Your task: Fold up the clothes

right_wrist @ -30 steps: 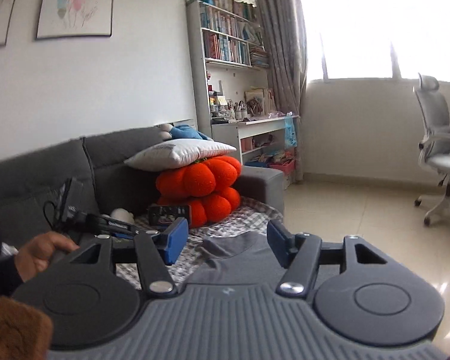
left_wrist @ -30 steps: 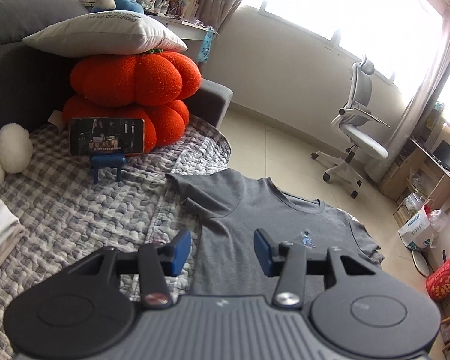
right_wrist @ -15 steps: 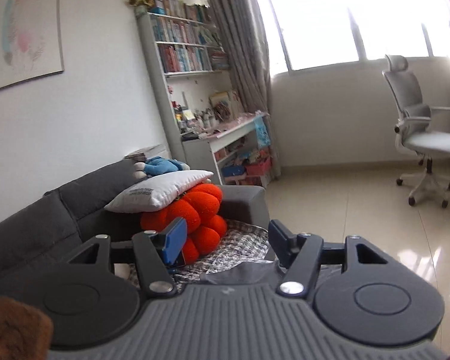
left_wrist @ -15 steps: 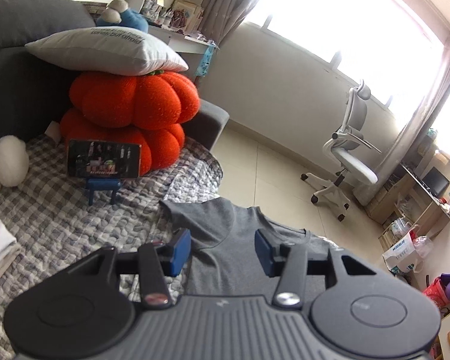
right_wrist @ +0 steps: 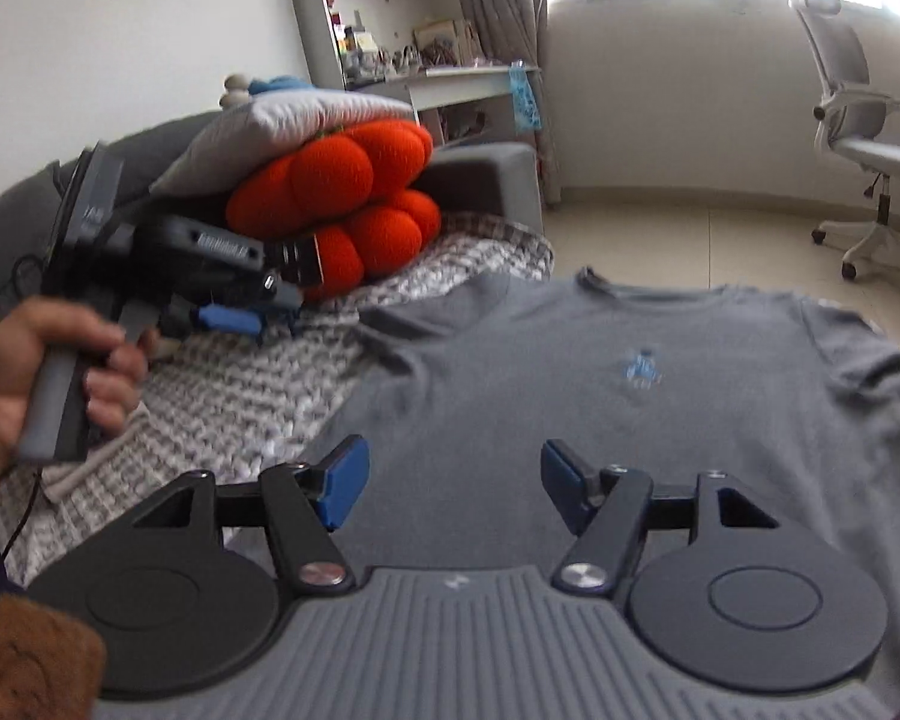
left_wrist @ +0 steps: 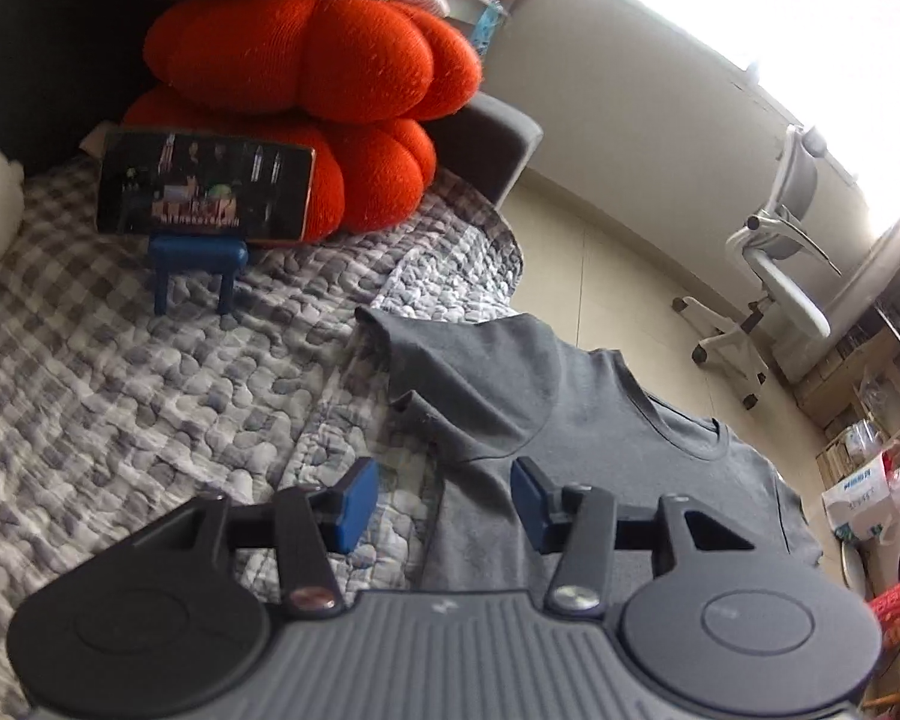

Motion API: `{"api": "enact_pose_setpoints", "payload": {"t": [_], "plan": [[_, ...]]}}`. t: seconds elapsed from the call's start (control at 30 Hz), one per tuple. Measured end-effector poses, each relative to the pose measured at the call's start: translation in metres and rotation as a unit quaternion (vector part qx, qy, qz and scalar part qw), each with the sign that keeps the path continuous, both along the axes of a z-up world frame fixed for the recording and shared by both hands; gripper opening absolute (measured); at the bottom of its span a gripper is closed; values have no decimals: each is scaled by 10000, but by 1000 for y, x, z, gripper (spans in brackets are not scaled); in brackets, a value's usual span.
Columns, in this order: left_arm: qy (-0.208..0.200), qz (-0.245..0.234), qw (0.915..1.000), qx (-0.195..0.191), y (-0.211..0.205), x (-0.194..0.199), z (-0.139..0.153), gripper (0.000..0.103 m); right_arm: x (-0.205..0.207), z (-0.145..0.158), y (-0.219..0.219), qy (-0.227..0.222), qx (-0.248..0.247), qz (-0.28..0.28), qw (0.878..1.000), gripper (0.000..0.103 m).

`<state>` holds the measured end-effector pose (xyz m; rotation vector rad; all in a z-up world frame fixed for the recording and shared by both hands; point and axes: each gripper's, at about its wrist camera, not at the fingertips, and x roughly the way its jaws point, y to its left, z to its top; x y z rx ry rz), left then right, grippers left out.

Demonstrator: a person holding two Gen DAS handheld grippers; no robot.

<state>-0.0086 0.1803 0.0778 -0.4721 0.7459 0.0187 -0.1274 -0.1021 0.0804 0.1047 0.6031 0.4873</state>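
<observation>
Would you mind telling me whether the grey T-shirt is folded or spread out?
Spread out: the grey T-shirt lies flat, both sleeves and collar showing.

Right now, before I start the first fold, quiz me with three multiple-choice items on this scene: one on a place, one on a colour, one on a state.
1. Where does the phone on its blue stand sit?
A. on the floor
B. in front of the orange pumpkin cushions
C. on the office chair

2. What colour is the short-sleeved T-shirt?
A. grey
B. white
C. red

3. How does the T-shirt lie?
A. folded in half
B. rolled up
C. spread flat, front up

Answers:
1 B, it stands on the checked quilt against the cushions.
2 A, plain grey with a small blue chest motif.
3 C, both sleeves and the collar show.
</observation>
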Motion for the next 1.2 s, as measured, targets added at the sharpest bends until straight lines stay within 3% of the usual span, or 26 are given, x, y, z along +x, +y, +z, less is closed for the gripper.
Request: {"api": "enact_pose_setpoints", "payload": {"t": [0.07,0.13,0.23,0.5,0.57,0.67,0.73,0.77,1.07,1.2], "plan": [[134,53,9995,-277,1,20,-17,49,5,-19,17,319,-45,157,9994,67],[183,19,9996,-214,-5,38,-24,49,9,-32,34,477,-160,293,9983,67],[117,3,9997,-224,-4,61,-31,50,11,-42,50,569,-157,385,9975,54],[132,117,9954,-944,16,98,-64,52,4,-44,76,500,140,783,9956,49],[141,79,9959,-893,14,101,-70,51,1,-44,84,534,182,911,9942,49],[105,-66,9973,-721,10,103,-75,41,-6,-46,95,548,221,1105,9921,49],[57,-246,9976,-645,10,104,-73,13,-11,-49,100,527,198,1318,9897,49],[50,-301,9973,-661,12,103,-72,8,-14,-50,102,540,190,1408,9884,49],[-95,-379,9975,-594,32,96,-73,3,-30,-50,127,540,255,1973,9785,49],[-147,-486,9977,-440,30,94,-71,3,-28,-69,137,733,-113,1840,9801,40]]}}
